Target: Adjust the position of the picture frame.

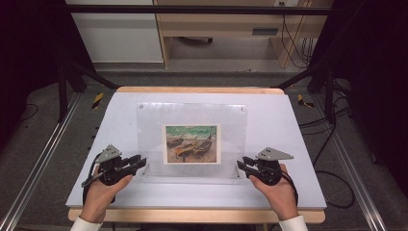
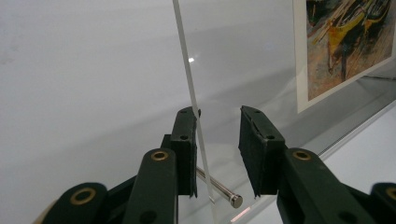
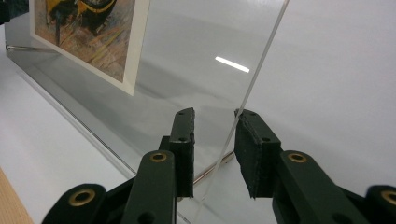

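Upright clear acrylic picture frame [image 1: 192, 139], mid-table

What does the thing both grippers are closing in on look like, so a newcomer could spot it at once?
On the white table top stands a clear acrylic picture frame, tilted back, between the left gripper and right gripper. Silver pins sit at its corners. Its mark is the white-bordered print of beached boats at its middle.
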A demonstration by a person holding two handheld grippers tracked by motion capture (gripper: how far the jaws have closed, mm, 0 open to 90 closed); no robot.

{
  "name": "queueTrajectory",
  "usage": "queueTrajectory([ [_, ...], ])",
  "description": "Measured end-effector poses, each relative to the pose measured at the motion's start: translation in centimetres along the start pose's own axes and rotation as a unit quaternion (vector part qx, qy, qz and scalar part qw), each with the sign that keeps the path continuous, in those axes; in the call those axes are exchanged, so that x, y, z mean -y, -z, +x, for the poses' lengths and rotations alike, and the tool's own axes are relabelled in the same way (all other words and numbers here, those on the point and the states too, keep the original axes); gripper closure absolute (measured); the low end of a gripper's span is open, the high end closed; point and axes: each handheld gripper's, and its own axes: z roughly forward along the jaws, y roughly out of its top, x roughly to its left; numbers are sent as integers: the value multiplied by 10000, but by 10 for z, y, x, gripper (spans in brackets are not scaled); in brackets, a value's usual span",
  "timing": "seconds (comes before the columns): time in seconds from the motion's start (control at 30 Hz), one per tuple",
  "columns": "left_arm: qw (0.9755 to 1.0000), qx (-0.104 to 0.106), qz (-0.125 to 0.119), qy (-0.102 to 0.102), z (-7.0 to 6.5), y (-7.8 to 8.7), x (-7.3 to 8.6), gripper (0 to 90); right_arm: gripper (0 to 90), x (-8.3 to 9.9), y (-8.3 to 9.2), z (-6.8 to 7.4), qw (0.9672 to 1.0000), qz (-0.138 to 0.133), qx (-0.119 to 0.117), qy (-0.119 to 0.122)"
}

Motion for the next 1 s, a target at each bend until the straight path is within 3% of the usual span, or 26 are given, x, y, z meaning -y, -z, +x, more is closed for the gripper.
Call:
queueTrajectory([
  [1.0,9999,-15,39,-120,-4,5,5,697,731,6,5,4,10000,8,35,53],
])
